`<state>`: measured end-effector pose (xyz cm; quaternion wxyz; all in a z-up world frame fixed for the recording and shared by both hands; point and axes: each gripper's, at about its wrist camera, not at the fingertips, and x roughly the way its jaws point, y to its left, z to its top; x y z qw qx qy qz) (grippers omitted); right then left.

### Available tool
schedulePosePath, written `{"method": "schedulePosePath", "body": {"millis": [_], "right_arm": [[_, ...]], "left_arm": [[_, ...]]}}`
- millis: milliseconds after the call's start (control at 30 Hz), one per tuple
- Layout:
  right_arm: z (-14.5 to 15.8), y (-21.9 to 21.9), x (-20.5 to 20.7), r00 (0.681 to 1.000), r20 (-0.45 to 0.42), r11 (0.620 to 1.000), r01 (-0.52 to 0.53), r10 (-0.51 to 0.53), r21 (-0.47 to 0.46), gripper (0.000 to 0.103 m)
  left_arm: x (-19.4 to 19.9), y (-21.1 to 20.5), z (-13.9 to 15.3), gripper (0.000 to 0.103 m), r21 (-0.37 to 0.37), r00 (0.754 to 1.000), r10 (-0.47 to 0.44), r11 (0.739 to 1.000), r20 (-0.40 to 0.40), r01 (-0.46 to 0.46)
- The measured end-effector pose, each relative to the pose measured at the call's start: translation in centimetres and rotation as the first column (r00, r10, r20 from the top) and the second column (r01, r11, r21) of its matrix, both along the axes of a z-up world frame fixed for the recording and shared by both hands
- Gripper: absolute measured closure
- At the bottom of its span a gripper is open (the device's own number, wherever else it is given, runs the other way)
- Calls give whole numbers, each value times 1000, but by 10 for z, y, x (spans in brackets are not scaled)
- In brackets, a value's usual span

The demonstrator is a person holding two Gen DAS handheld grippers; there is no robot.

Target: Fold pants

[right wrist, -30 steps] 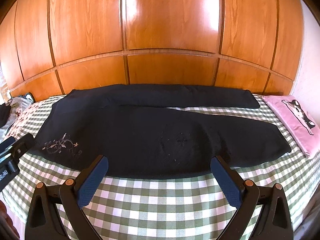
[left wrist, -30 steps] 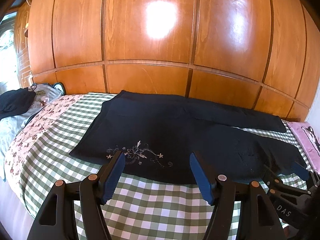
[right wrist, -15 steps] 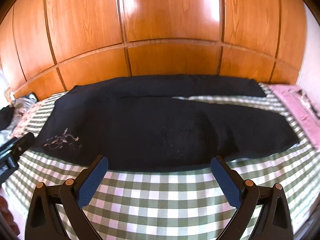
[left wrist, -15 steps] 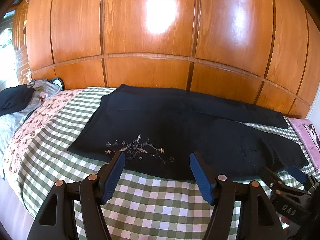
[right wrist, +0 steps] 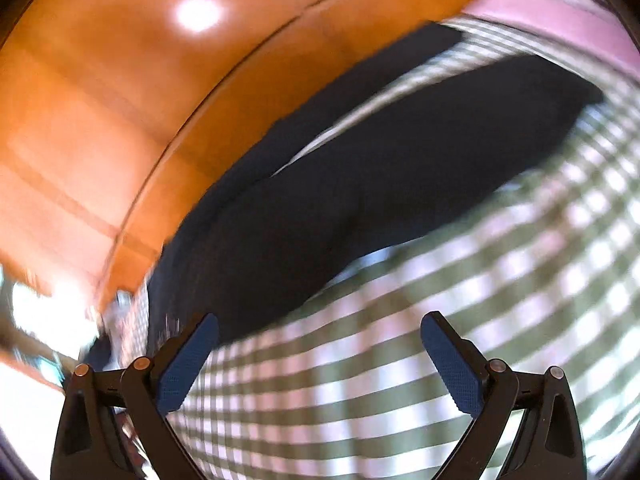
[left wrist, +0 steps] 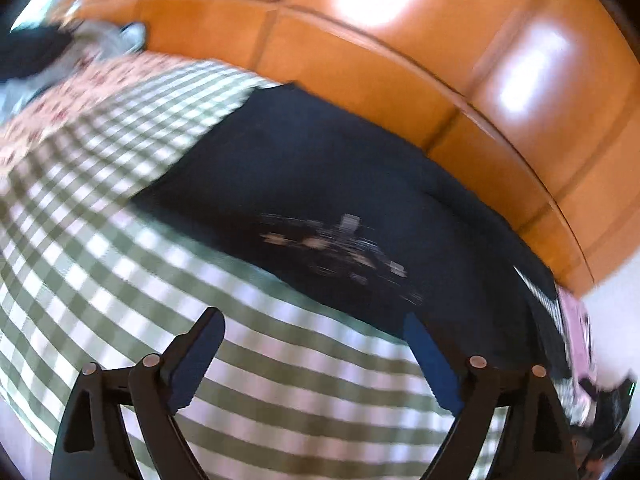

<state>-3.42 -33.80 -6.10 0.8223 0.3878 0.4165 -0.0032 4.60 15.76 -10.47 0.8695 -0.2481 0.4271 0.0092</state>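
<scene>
Dark navy pants (left wrist: 320, 184) lie flat on the green checked bedspread (left wrist: 120, 272), with pale embroidery (left wrist: 344, 248) near the waist. In the right wrist view the pants (right wrist: 380, 168) run from lower left to upper right, both legs spread apart. My left gripper (left wrist: 316, 344) is open and empty, just above the bedspread short of the pants' near edge. My right gripper (right wrist: 320, 348) is open and empty, over the bedspread in front of the near leg. Both views are tilted and blurred.
A glossy wooden panelled wall (left wrist: 380, 60) stands right behind the bed. A floral sheet with dark and grey clothes (left wrist: 48, 56) lies at the far left. A pink pillow (right wrist: 552, 12) lies by the leg ends. The right gripper's body (left wrist: 608, 404) shows at the lower right.
Both grippers have swung sharply and rolled: the left view tilts clockwise, the right view anticlockwise, and both are closer to the bed. The jaws stayed open. The pants have not moved.
</scene>
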Motion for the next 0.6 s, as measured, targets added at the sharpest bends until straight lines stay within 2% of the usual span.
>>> {"method": "schedulePosePath", "body": {"millis": [133, 233, 333, 400, 467, 533, 600], "right_arm": [[-21, -59, -13, 981, -41, 978, 194, -191, 81, 6], [-37, -87, -11, 961, -52, 953, 277, -272, 125, 18], [-44, -103, 0, 947, -41, 935, 322, -320, 145, 22], [-43, -110, 11, 941, -44, 931, 338, -335, 140, 29], [-44, -114, 22, 938, -53, 929, 347, -343, 127, 37], [-49, -123, 33, 936, -57, 929, 351, -347, 120, 46], [-51, -125, 38, 935, -66, 928, 355, -349, 111, 60]], "left_arm": [[14, 35, -18, 11, -98, 997, 69, 993, -29, -72], [26, 53, -29, 24, -160, 993, 105, 981, -63, -114], [34, 64, -34, 39, -194, 987, 142, 969, -70, -153], [38, 71, -38, 47, -242, 984, 156, 955, -82, -171], [44, 80, -45, 65, -295, 977, 183, 933, -108, -207], [51, 85, -48, 69, -312, 973, 195, 923, -127, -226], [53, 85, -49, 72, -309, 974, 187, 926, -126, -218]]}}
